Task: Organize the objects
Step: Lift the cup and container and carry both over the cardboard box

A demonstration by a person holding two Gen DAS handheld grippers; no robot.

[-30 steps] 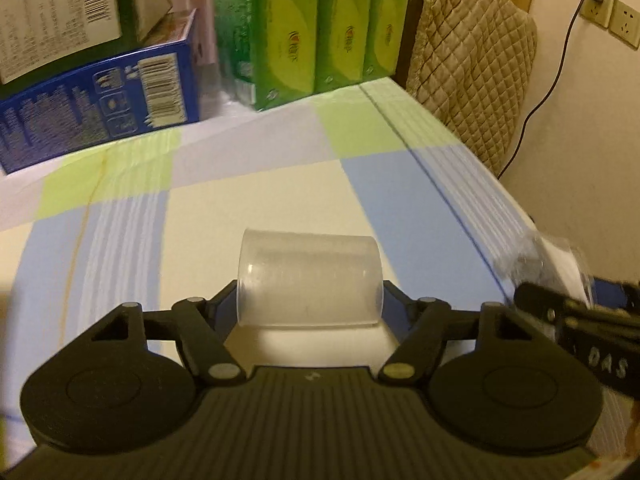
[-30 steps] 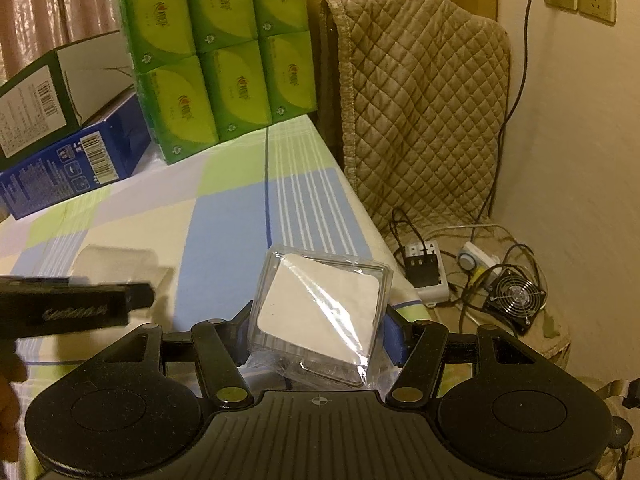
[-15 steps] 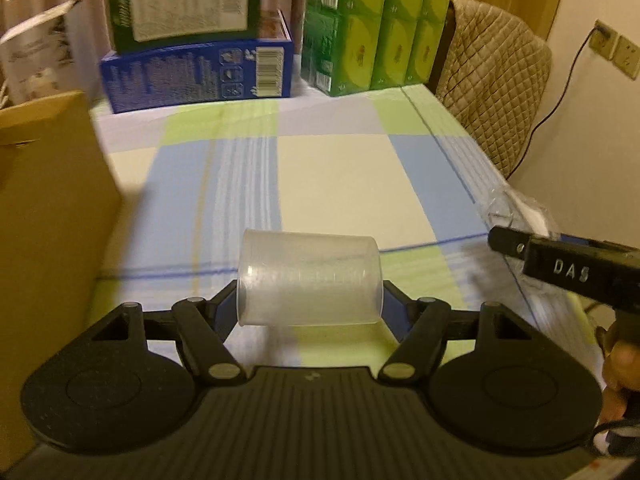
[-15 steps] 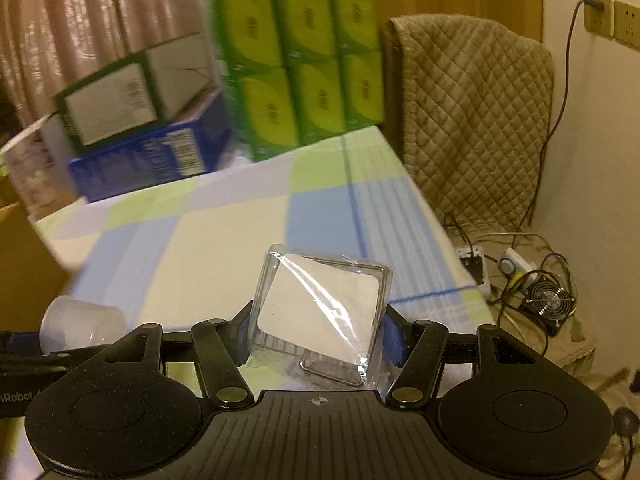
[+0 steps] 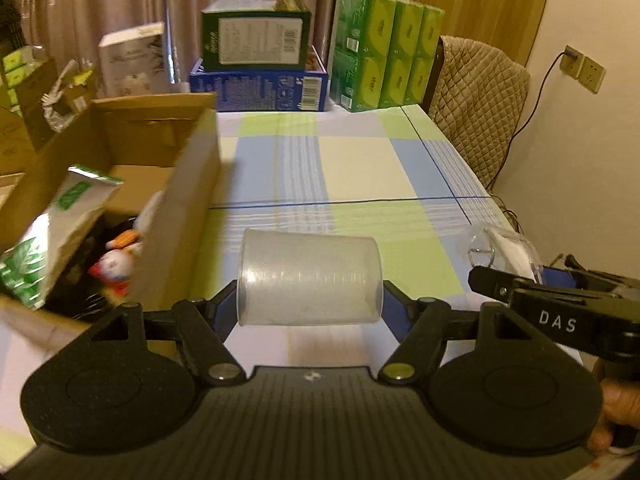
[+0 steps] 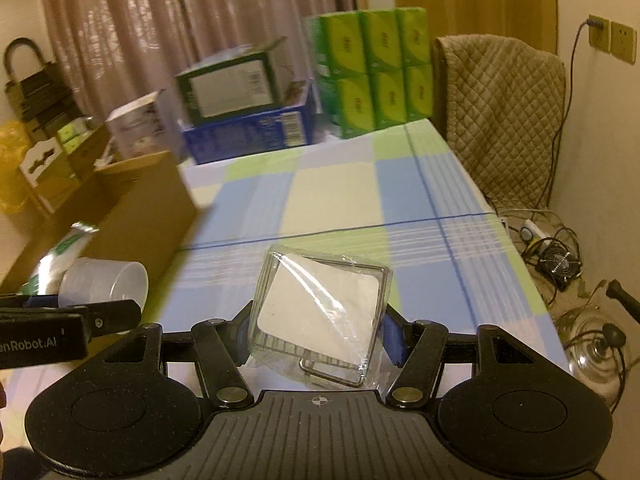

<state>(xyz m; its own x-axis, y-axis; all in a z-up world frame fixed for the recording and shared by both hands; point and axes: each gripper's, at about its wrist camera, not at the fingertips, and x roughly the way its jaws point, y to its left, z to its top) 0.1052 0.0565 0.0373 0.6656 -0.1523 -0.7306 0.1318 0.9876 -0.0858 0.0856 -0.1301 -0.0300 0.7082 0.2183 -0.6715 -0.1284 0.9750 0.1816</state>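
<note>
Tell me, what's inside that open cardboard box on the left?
In the cardboard box a silvery green-printed pouch leans against the near wall, beside a small orange-and-white toy. The pouch and the box walls hide whatever else lies underneath.

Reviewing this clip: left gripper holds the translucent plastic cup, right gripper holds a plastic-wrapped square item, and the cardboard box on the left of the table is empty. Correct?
Not quite. The cardboard box is not empty: the left wrist view shows a green and silver packet and a small red and white item inside it. The rest holds: the left gripper grips the plastic cup, and the right gripper grips the plastic-wrapped square item.
</note>
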